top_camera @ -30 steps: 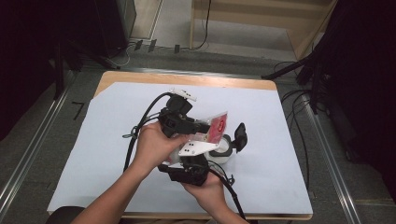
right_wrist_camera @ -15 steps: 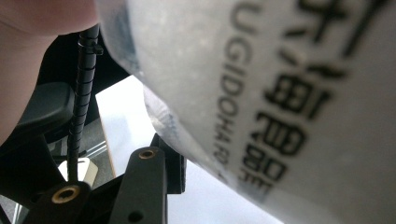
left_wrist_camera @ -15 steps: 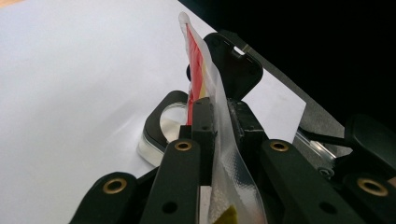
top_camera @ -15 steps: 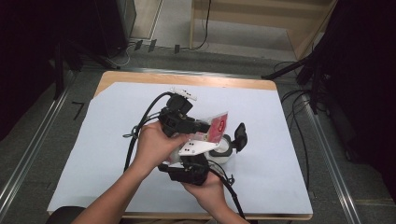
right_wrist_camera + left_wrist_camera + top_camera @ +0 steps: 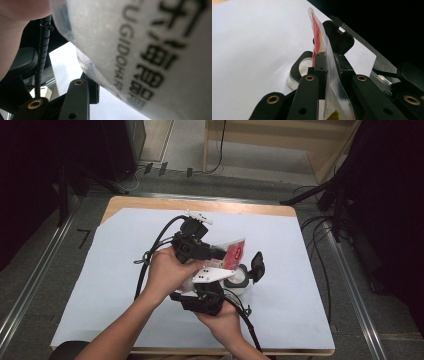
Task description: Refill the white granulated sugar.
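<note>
My left gripper (image 5: 219, 254) is shut on a clear packet (image 5: 235, 252) with red print and holds it upright over the middle of the table. In the left gripper view the packet (image 5: 317, 35) stands edge-on between the jaws. Behind it sits a clear container (image 5: 296, 73) with its black lid (image 5: 337, 40) flipped open. My right gripper (image 5: 214, 285) comes up from below, close to the container (image 5: 242, 278). In the right gripper view the packet's bulging white part (image 5: 150, 50), printed with dark letters, presses on one finger (image 5: 80, 97). The other jaw is hidden behind it.
A white sheet (image 5: 305, 285) covers the wooden table (image 5: 240, 208). Black cables (image 5: 150, 255) trail from both grippers across the sheet toward the person. Metal rails and dark equipment stand on the floor around the table.
</note>
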Available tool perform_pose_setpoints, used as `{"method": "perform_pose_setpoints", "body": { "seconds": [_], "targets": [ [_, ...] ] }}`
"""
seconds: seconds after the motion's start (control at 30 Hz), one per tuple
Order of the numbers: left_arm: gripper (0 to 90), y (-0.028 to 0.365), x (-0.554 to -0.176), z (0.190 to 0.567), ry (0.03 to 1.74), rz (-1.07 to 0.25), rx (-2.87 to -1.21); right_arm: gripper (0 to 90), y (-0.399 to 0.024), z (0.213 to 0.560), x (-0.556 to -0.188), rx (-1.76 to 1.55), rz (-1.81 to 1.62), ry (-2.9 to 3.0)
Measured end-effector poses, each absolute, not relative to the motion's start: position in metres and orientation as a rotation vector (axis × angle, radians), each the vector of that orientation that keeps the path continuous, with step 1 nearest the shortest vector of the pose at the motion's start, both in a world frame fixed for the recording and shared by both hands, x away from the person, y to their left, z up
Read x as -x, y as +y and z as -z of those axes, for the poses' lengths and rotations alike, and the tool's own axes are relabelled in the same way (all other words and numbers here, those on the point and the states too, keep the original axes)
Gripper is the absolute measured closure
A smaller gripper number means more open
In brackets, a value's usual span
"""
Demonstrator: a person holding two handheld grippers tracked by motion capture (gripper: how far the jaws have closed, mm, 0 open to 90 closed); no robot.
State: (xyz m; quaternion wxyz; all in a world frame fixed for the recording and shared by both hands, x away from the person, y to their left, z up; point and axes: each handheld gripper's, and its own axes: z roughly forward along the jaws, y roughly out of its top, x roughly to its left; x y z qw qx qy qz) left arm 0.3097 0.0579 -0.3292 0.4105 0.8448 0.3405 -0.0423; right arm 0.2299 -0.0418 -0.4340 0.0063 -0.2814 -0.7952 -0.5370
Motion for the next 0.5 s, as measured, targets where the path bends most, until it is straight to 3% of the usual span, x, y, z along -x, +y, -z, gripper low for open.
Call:
{"method": "perform_pose_setpoints", "body": {
  "seconds": [0.5],
  "targets": [
    [81.8,0.0539,-0.3103,0.3278,0.855,0.102,-2.126,63.5,-0.0449,0.4329,-0.2316,0.876,1.691,-2.479]
  ]
}}
